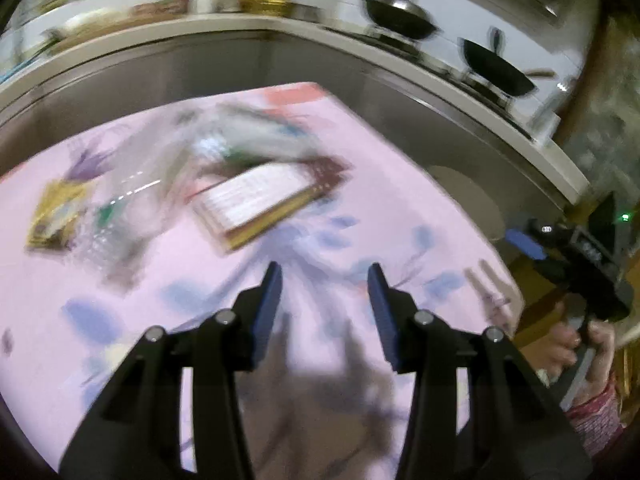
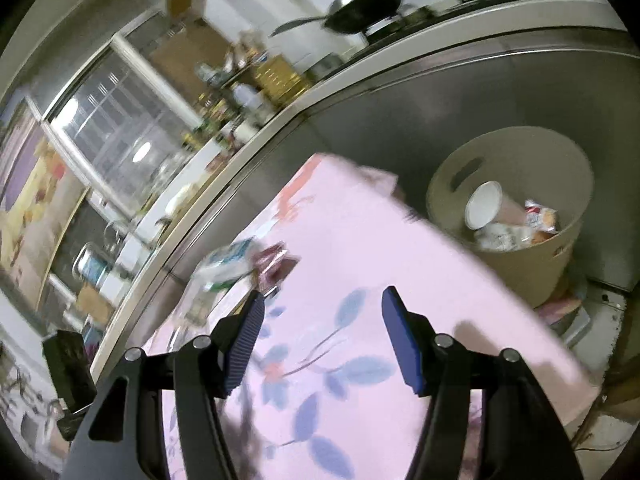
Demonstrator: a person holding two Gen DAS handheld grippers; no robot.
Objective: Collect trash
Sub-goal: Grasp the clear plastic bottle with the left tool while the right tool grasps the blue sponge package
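Note:
Trash lies on a pink flowered tablecloth (image 1: 360, 184): a flat maroon and gold box (image 1: 260, 200), a yellow packet (image 1: 56, 216), a clear plastic bottle (image 1: 132, 208) and a crumpled wrapper (image 1: 256, 136), all blurred. My left gripper (image 1: 324, 276) is open and empty above the cloth, short of the box. My right gripper (image 2: 322, 300) is open and empty over the table (image 2: 360, 240). It also shows in the left wrist view (image 1: 524, 244) at the right edge. A beige bin (image 2: 560, 248) beyond the table holds a paper cup (image 2: 484, 204) and wrappers (image 2: 540, 216).
A steel counter front (image 1: 240, 60) runs behind the table. Two black woks (image 1: 400, 16) sit on the stove. Bottles and jars (image 2: 240, 92) crowd the counter by a window (image 2: 116, 132). The bin stands on the floor at the table's far right corner.

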